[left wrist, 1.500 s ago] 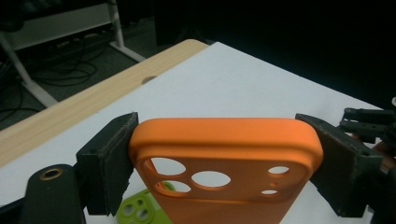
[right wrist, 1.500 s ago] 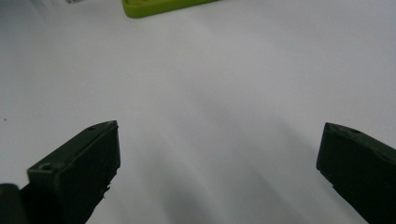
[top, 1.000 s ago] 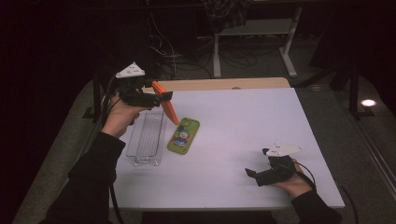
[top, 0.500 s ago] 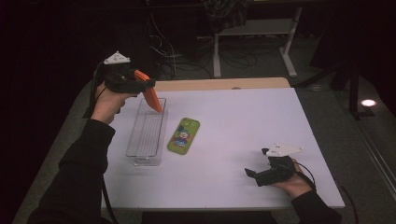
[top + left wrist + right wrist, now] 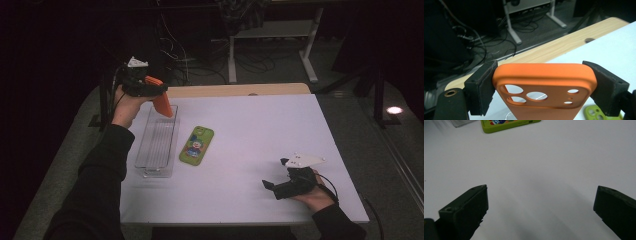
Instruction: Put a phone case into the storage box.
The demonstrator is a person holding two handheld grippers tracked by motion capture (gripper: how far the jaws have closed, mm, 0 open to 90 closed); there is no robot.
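Orange phone case [image 5: 544,87] sits pinched in the left tool [image 5: 156,96], above the clear tray's [image 5: 156,145] far end; lower it straight, then release. Right tool [image 5: 272,186] rests spread.

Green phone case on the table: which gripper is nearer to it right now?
Left. The left gripper, clamped on the orange phone case, hangs over the clear tray beside the green phone case. The right gripper rests near the table's front right.
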